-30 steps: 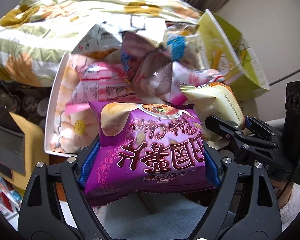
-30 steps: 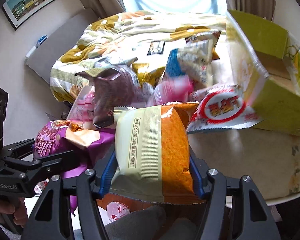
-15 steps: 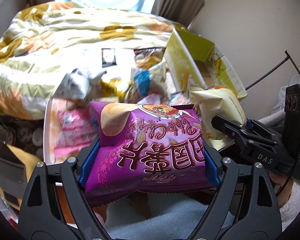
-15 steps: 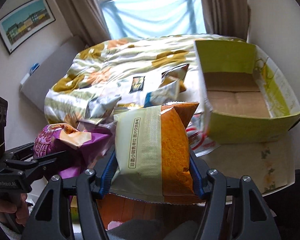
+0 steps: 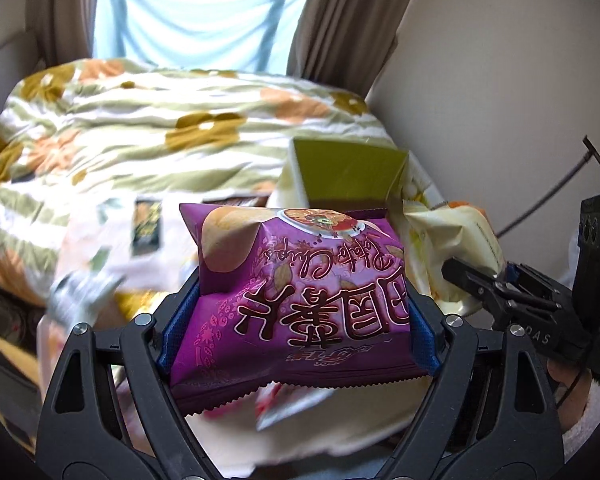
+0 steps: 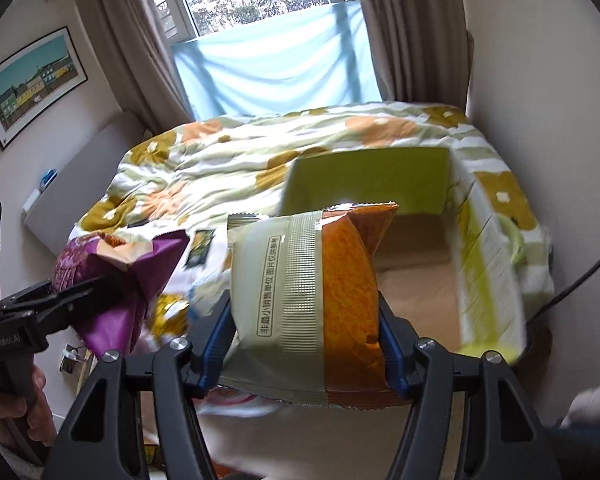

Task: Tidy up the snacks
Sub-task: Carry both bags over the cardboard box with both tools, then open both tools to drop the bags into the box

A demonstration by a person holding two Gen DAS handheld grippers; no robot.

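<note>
The glossy purple foil bag of potato chips (image 5: 300, 296) sat crosswise between the blue pads of the left gripper (image 5: 298, 320), clamped at both side edges and carried clear of the table, its serrated bottom seam hanging towards the camera. In the right wrist view the same purple bag (image 6: 116, 268) showed at far left, pinched in that gripper's black fingers.

The second task item, the cream-and-orange crimped snack packet (image 6: 312, 308), stood upright in the right gripper (image 6: 306, 332), whose pads were closed on its two long sides; from the left view that pale packet (image 5: 452, 248) bulged just beside the purple bag, to its right.

Progress, as I judged it: barely begun. The open yellow-green cardboard box (image 6: 488, 264) lay just beyond the orange packet, and the part of its brown floor that showed was bare. Both bags were in the air near it, neither over its floor yet. So two snacks were picked, none visibly placed.

What was left looked plentiful. A small dark sachet (image 6: 200, 246) lay on the pale tabletop, and blurred wrappers, silver and gold, sat low at left behind the purple bag. More packets showed as pink smears under both held bags, too blurred to name. Beyond everything spread the floral quilt (image 5: 148, 120) on the bed.
</note>
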